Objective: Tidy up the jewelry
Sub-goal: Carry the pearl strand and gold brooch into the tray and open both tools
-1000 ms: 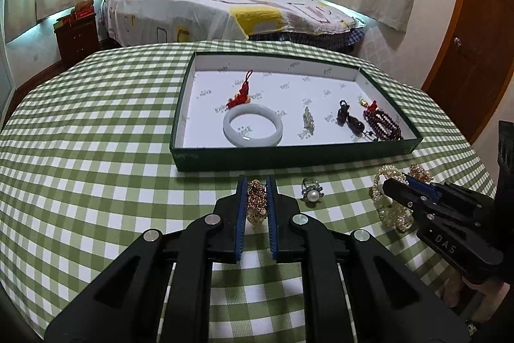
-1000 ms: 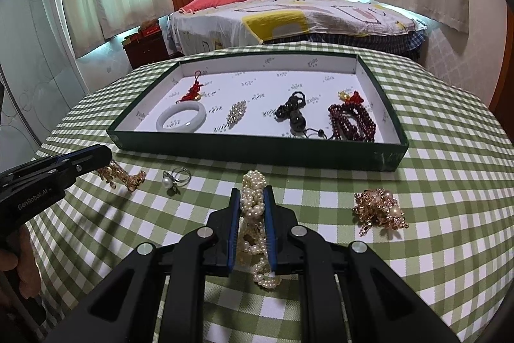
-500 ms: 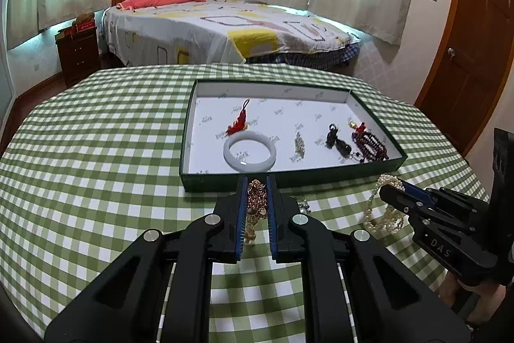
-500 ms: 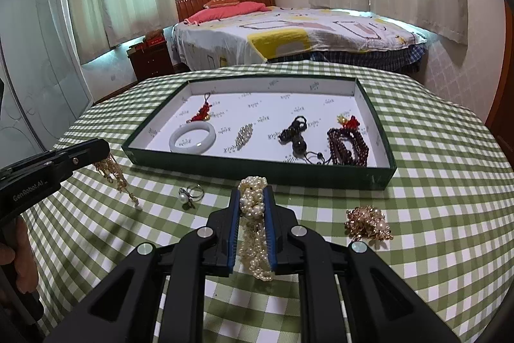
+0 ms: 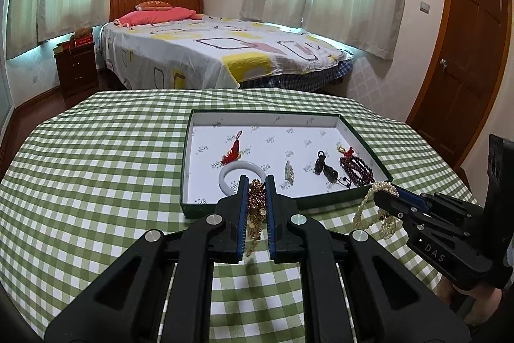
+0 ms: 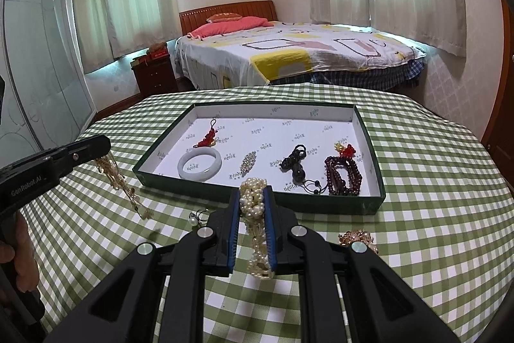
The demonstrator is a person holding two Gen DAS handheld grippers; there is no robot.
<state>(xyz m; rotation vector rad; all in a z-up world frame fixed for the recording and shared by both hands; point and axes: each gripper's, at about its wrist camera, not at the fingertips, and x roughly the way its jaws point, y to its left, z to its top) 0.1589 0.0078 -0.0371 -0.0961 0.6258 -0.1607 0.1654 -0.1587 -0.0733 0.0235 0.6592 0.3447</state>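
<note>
Checked table — gold chain, pearls aloft

the gold brooch is half hidden behind the right tool's arm; the ring's detail is too small.

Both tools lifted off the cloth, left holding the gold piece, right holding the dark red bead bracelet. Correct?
Not quite. The right tool holds the pearl strand, as the right wrist view shows; the dark red bead bracelet lies in the tray. The left tool does hold the gold piece.
</note>
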